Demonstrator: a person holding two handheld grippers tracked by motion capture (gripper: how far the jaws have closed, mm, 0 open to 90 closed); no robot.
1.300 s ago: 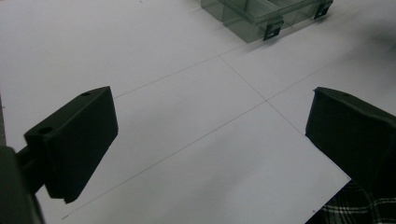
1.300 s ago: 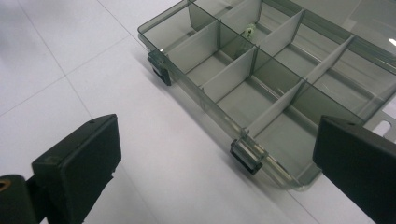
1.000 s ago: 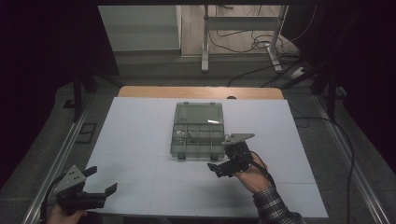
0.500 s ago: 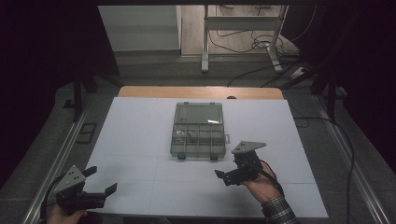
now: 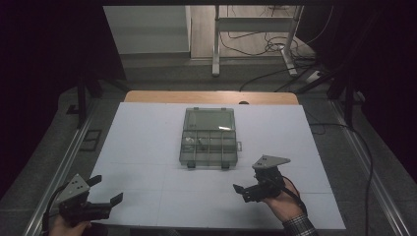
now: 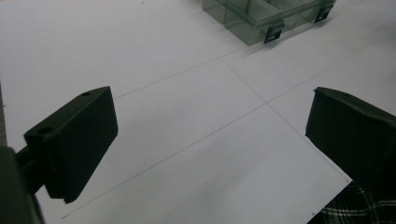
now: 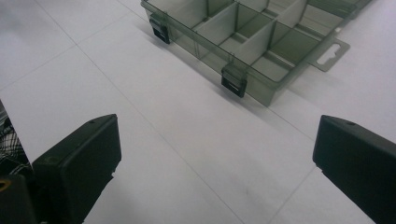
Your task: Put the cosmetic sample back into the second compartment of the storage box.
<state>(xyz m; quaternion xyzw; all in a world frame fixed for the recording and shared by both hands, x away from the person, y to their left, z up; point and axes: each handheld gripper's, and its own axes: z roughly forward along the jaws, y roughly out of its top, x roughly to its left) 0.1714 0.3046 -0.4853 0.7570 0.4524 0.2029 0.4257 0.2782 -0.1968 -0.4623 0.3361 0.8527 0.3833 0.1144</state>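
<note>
Dim rm, white table (image 5: pixel 147 147), floor cables (image 5: pixel 255 46)

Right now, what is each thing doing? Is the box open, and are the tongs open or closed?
Box: open, lid laid back flat, resting on the table.
Latches: undone, hanging at the box's front edge.
Left tongs: open, holding nothing, near the table's front left corner.
Right tongs: open, holding nothing, in front of the box and apart from it.
</note>
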